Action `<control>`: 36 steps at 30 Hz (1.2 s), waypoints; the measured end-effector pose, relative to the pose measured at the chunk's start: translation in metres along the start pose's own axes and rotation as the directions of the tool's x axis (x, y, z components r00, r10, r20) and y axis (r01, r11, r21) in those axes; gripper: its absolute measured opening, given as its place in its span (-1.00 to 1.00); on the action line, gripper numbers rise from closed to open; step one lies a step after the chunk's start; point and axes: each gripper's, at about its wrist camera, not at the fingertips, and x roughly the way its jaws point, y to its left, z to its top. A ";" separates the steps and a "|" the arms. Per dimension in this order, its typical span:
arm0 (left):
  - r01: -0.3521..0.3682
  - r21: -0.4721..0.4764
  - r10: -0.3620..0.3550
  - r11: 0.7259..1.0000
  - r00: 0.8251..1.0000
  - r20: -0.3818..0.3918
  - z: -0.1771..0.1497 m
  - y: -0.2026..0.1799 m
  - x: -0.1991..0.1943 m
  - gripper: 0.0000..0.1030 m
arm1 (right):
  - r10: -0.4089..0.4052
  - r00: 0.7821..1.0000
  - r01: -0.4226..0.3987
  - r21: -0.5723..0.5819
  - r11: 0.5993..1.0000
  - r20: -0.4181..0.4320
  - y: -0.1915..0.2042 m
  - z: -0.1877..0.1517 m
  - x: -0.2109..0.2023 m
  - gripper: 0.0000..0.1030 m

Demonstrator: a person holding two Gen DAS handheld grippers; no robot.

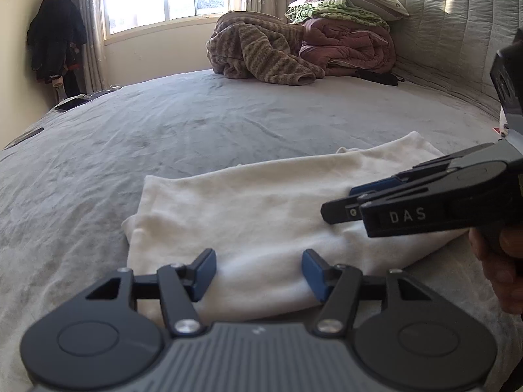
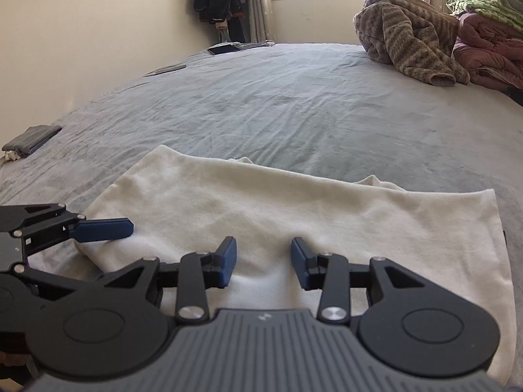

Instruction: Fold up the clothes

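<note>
The left gripper (image 1: 259, 274) hangs low over the near edge of a white cloth (image 1: 261, 202), its jaws apart with nothing clamped; cloth shows in the gap between the blue pads (image 1: 206, 274), but they do not press on it. The cloth lies folded flat on a grey bed (image 1: 196, 124), stretching ahead and to the right of this gripper. The right gripper (image 2: 263, 263) is likewise partly open and holds nothing, poised over the cloth's near middle, with white fabric visible between its pads (image 2: 227, 261). Seen from the left wrist, it reaches in from the right, tips over the cloth, a hand (image 1: 500, 261) on its handle. Far ahead of both lie a brown blanket (image 1: 261, 52) and stacked quilts (image 1: 346, 29), with a dark coat (image 1: 55, 32) hanging in the corner.
</note>
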 end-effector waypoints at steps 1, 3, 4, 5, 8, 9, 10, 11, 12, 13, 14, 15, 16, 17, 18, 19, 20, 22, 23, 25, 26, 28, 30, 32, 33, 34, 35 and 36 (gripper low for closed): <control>0.000 -0.002 0.000 1.000 1.000 0.000 0.000 0.000 0.000 0.18 | 0.013 1.000 -0.013 0.014 1.000 0.001 -0.002 0.003 0.003 -0.14; 0.001 -0.005 -0.001 1.000 1.000 0.000 -0.001 0.001 0.000 0.19 | 0.018 1.000 -0.018 0.016 1.000 -0.001 -0.004 0.008 0.009 -0.13; 0.001 -0.006 -0.001 1.000 1.000 0.000 -0.001 0.001 0.001 0.19 | 0.017 1.000 -0.017 0.012 1.000 -0.003 -0.005 0.010 0.011 -0.13; 0.002 -0.008 -0.002 1.000 1.000 0.000 -0.001 0.001 0.001 0.19 | 0.016 1.000 -0.016 0.008 1.000 -0.004 -0.006 0.012 0.014 -0.16; -0.001 -0.011 0.001 1.000 1.000 0.000 -0.001 0.001 0.001 0.20 | -0.002 1.000 0.002 0.001 1.000 -0.018 -0.012 0.020 0.026 -0.21; -0.002 -0.011 0.002 1.000 1.000 0.001 -0.002 0.001 0.001 0.20 | -0.012 1.000 0.012 0.003 1.000 -0.023 -0.015 0.023 0.030 -0.22; -0.004 -0.008 0.004 1.000 1.000 0.001 -0.002 0.000 0.001 0.20 | -0.025 0.999 0.025 0.001 1.000 -0.028 -0.018 0.025 0.033 -0.27; -0.006 -0.006 0.006 1.000 1.000 0.002 -0.002 0.000 0.001 0.20 | -0.039 0.999 0.039 -0.007 0.999 -0.033 -0.020 0.028 0.037 -0.30; -0.008 -0.003 0.008 1.000 1.000 0.002 -0.002 -0.001 0.001 0.20 | -0.061 0.998 0.060 -0.022 0.998 -0.034 -0.021 0.030 0.042 -0.31; -0.009 -0.001 0.009 1.000 1.000 0.003 -0.002 -0.001 0.001 0.20 | -0.076 0.997 0.075 -0.035 0.997 -0.034 -0.021 0.030 0.044 -0.33; -0.009 -0.001 0.009 1.000 1.000 0.004 -0.003 -0.001 0.001 0.20 | -0.085 0.996 0.083 -0.047 0.995 -0.029 -0.021 0.030 0.047 -0.33; -0.009 -0.001 0.009 1.000 1.000 0.004 -0.003 -0.001 0.002 0.20 | -0.093 0.995 0.091 -0.059 0.994 -0.025 -0.020 0.030 0.049 -0.33; -0.009 -0.002 0.009 1.000 1.000 0.004 -0.003 0.000 0.002 0.20 | -0.100 0.995 0.098 -0.073 0.993 -0.023 -0.018 0.030 0.049 -0.33; -0.009 -0.003 0.009 1.000 1.000 0.004 -0.002 0.000 0.003 0.20 | -0.108 0.994 0.106 -0.086 0.991 -0.021 -0.016 0.030 0.050 -0.33; -0.010 -0.006 0.010 1.000 1.000 0.004 -0.002 0.000 0.003 0.21 | -0.114 0.993 0.112 -0.094 0.989 -0.018 -0.015 0.030 0.049 -0.33; -0.011 -0.007 0.011 1.000 1.000 0.005 -0.002 0.000 0.003 0.22 | -0.116 0.993 0.115 -0.069 0.991 -0.007 -0.018 0.031 0.047 -0.35; -0.012 -0.005 0.012 1.000 1.000 0.005 -0.002 -0.001 0.004 0.22 | -0.117 0.993 0.117 -0.043 0.992 0.003 -0.021 0.033 0.045 -0.41; -0.014 -0.003 0.014 1.000 1.000 0.006 -0.002 -0.001 0.004 0.23 | -0.124 0.992 0.123 0.006 0.992 0.022 -0.028 0.036 0.041 -0.48; -0.014 -0.002 0.014 1.000 1.000 0.007 -0.002 -0.001 0.004 0.23 | -0.141 0.990 0.140 0.019 0.990 0.023 -0.030 0.037 0.042 -0.48; -0.014 -0.001 0.014 1.000 1.000 0.009 -0.002 -0.001 0.005 0.23 | -0.159 0.987 0.159 -0.001 0.987 -0.005 -0.028 0.032 0.048 -0.49; -0.013 -0.003 0.013 1.000 1.000 0.010 -0.002 -0.001 0.005 0.23 | -0.178 0.984 0.178 -0.046 0.983 0.005 -0.022 0.027 0.052 -0.49; -0.009 -0.011 0.009 1.000 1.000 0.012 -0.003 0.001 0.005 0.23 | -0.189 0.982 0.190 -0.078 0.979 0.016 -0.017 0.025 0.052 -0.45; -0.006 -0.017 0.006 1.000 1.000 0.014 -0.003 0.002 0.005 0.24 | -0.177 0.984 0.178 -0.072 0.981 0.024 -0.019 0.025 0.050 -0.41; -0.003 -0.027 0.004 1.000 1.000 0.019 -0.003 0.003 0.005 0.26 | -0.146 0.989 0.146 -0.023 0.989 0.031 -0.028 0.024 0.045 -0.42; -0.002 -0.035 0.003 0.999 1.000 0.021 -0.003 0.004 0.005 0.27 | -0.141 0.989 0.141 -0.009 0.990 0.033 -0.028 0.024 0.041 -0.42; 0.000 -0.043 0.001 0.999 1.000 0.024 -0.003 0.005 0.004 0.27 | -0.143 0.989 0.144 -0.008 0.990 0.038 -0.026 0.023 0.039 -0.42; 0.003 -0.060 -0.001 0.998 1.000 0.028 -0.002 0.008 0.003 0.28 | -0.147 0.988 0.148 -0.014 0.989 0.045 -0.022 0.022 0.035 -0.42; 0.003 -0.083 0.000 0.997 0.999 0.034 0.000 0.011 0.002 0.28 | -0.147 0.988 0.149 -0.019 0.989 0.049 -0.019 0.021 0.032 -0.41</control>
